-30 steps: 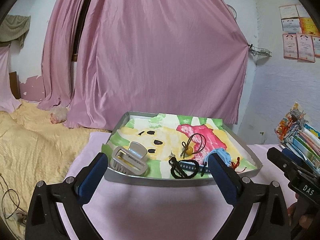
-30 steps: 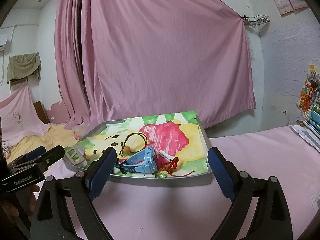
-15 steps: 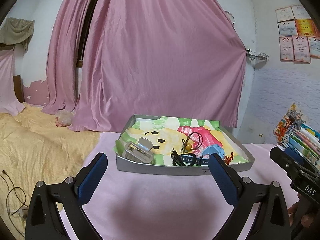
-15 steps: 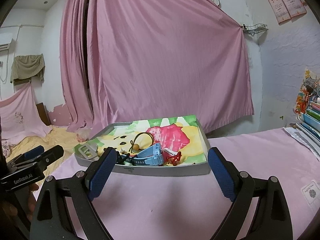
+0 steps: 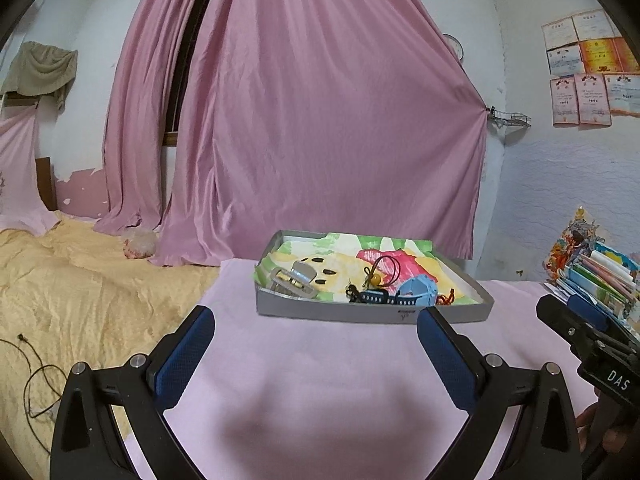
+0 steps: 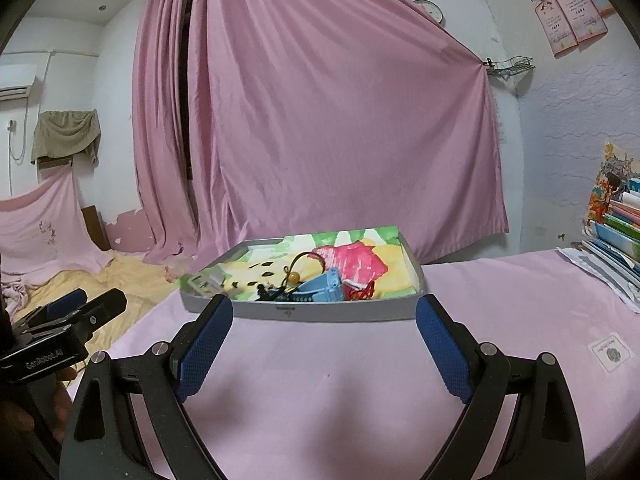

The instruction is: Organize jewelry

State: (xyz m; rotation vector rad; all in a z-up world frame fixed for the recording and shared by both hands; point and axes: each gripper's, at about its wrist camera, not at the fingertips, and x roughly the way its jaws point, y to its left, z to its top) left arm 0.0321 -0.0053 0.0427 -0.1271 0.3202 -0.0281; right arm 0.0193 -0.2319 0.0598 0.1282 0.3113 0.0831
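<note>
Pink cloth (image 5: 312,380) lies bare beneath both grippers — the left gripper (image 5: 314,342) and right gripper (image 6: 324,340) have drawn back, fingers spread and empty. Farther off, the tray (image 5: 372,314) holds the hair claw (image 5: 294,280), watch (image 6: 320,290) and cords — sorting looks finished.

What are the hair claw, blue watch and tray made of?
Hair claw: looks like glossy translucent grey plastic; light shines off its curved back. Blue watch: matte pale-blue strap, probably silicone or soft plastic. Tray: flat grey walls, likely card or painted metal; unclear.
</note>
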